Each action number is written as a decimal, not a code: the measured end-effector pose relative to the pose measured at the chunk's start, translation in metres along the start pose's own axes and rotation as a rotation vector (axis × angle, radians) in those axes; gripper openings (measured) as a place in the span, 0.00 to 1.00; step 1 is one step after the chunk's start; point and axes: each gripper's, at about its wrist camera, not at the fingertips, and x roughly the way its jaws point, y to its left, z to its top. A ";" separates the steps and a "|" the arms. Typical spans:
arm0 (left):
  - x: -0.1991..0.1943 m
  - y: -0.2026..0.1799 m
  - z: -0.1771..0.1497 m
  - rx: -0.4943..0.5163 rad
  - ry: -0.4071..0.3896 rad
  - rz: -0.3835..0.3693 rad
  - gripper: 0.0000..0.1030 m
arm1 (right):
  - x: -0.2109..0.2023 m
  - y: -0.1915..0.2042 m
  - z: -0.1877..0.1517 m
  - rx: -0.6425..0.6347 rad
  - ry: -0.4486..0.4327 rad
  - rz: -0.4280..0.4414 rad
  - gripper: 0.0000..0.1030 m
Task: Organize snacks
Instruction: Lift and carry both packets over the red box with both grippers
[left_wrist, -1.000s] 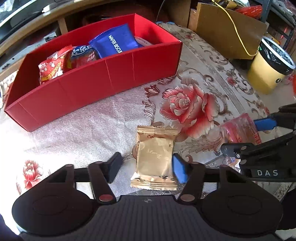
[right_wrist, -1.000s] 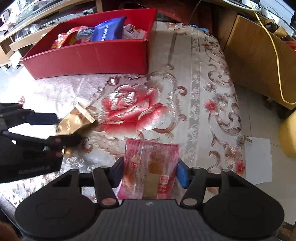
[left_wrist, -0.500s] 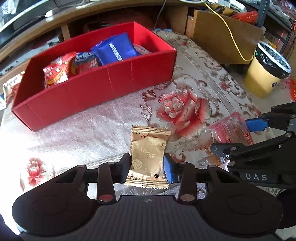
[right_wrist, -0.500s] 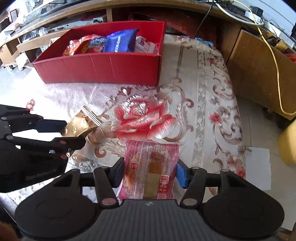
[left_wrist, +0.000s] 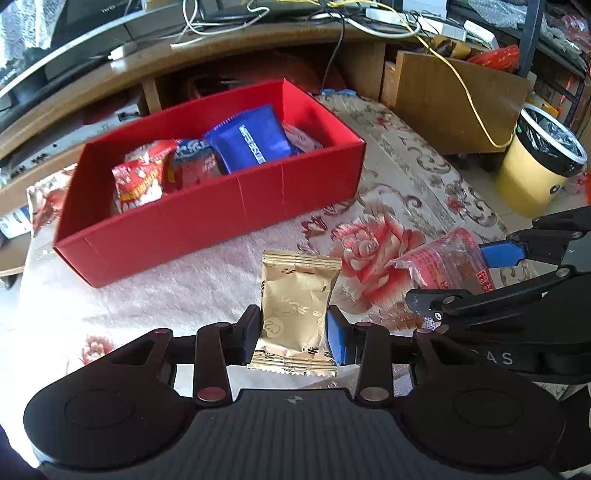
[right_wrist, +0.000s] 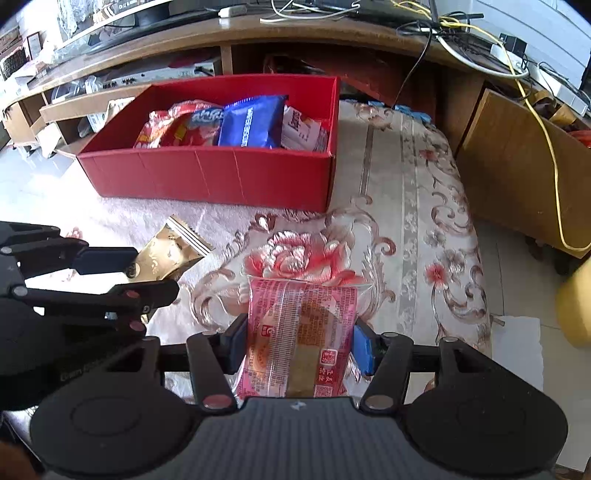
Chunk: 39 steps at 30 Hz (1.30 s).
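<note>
Left wrist view shows the left gripper (left_wrist: 293, 334) pinched shut on a gold snack packet (left_wrist: 295, 314) and the right gripper (right_wrist: 299, 347) clamping a pink one (right_wrist: 301, 332), both short of the red box (left_wrist: 229, 218); slick wrappers could slip out, I reckon.

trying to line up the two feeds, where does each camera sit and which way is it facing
Left wrist: sits on the left tool, looking forward and down at its gold packet; the right tool shows at right.
Right wrist: sits on the right tool, angled down at its pink packet; the left tool shows at left.
Shared: red box, floral cloth, both packets.
</note>
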 end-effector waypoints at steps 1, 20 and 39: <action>-0.001 0.001 0.001 -0.003 -0.005 0.004 0.45 | -0.001 0.001 0.001 0.000 -0.006 -0.001 0.52; -0.023 0.007 0.015 0.007 -0.134 0.117 0.43 | -0.012 0.013 0.027 -0.018 -0.110 -0.032 0.52; -0.031 0.021 0.029 -0.033 -0.191 0.145 0.43 | -0.016 0.017 0.050 -0.020 -0.176 -0.051 0.53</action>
